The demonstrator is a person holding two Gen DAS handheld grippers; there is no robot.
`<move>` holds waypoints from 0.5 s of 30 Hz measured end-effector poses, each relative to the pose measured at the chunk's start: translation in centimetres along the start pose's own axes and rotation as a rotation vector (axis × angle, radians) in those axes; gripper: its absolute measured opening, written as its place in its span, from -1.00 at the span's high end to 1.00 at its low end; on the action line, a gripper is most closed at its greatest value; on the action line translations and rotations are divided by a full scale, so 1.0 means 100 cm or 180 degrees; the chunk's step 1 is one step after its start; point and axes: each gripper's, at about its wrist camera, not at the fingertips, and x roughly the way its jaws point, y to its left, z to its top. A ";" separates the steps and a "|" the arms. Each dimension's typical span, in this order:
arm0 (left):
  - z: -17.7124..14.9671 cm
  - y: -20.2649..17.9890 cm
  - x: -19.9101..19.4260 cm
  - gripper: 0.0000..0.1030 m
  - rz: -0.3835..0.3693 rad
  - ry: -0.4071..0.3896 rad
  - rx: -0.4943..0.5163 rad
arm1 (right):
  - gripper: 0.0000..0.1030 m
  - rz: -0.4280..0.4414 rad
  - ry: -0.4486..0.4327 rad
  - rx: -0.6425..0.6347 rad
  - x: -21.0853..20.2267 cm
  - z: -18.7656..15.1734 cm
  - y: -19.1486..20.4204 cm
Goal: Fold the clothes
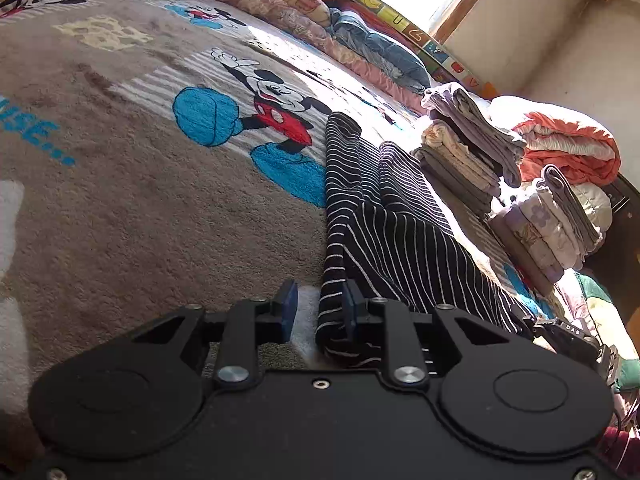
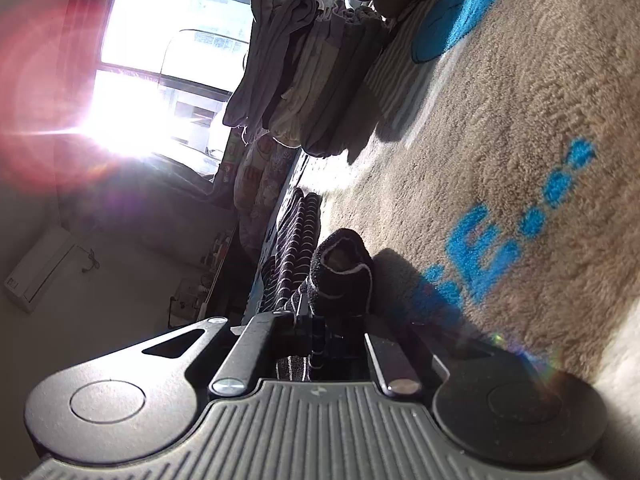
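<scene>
A black garment with thin white stripes (image 1: 400, 232) lies lengthwise on the brown cartoon-mouse blanket (image 1: 120, 168). My left gripper (image 1: 319, 308) is open at the garment's near left corner. The folded edge sits against the right blue pad (image 1: 350, 306), and a gap separates it from the left pad (image 1: 289, 304). In the right wrist view, the striped garment (image 2: 296, 240) is bunched into a dark roll (image 2: 340, 272). My right gripper (image 2: 320, 322) is shut on that cloth, which hides the fingertips. This view is tilted sideways against the blanket (image 2: 520, 120).
Two stacks of folded clothes (image 1: 464, 152) (image 1: 548, 224) stand right of the garment, with an orange quilt (image 1: 568, 148) behind. The same clothes stack (image 2: 304, 80) is in the right wrist view. Pillows and rolled bedding (image 1: 360, 40) line the far edge. A bright window (image 2: 160, 60) glares.
</scene>
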 end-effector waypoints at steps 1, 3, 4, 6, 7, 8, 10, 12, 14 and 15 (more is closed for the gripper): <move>-0.002 -0.006 0.000 0.60 0.0028 -0.0027 0.0144 | 0.81 -0.0009 -0.0024 0.0000 -0.001 0.000 0.003; -0.009 -0.015 0.008 0.60 0.0059 0.0018 0.0365 | 0.82 0.0039 -0.0076 -0.0028 -0.001 0.001 0.013; -0.012 -0.019 0.012 0.60 0.0073 0.0053 0.0467 | 0.86 0.0077 -0.0096 -0.0053 -0.001 0.002 0.019; -0.017 -0.025 0.017 0.60 0.0096 0.0070 0.0581 | 0.87 0.0138 -0.0113 -0.0170 0.004 0.006 0.037; -0.019 -0.027 0.018 0.60 0.0108 0.0070 0.0625 | 0.87 0.0169 -0.0113 -0.0238 0.007 0.009 0.047; -0.020 -0.028 0.018 0.60 0.0109 0.0059 0.0654 | 0.88 0.0212 -0.0106 -0.0306 0.010 0.012 0.057; -0.019 -0.028 0.017 0.60 0.0087 0.0031 0.0644 | 0.88 0.0275 -0.0079 -0.0441 0.019 0.022 0.078; -0.019 -0.027 0.019 0.60 0.0073 0.0037 0.0622 | 0.88 0.0325 -0.0041 -0.0568 0.032 0.035 0.100; -0.020 -0.026 0.021 0.60 0.0082 0.0066 0.0644 | 0.88 0.0339 -0.0005 -0.0687 0.046 0.048 0.118; -0.021 -0.026 0.022 0.60 0.0079 0.0077 0.0658 | 0.88 0.0284 0.0022 -0.0721 0.051 0.051 0.120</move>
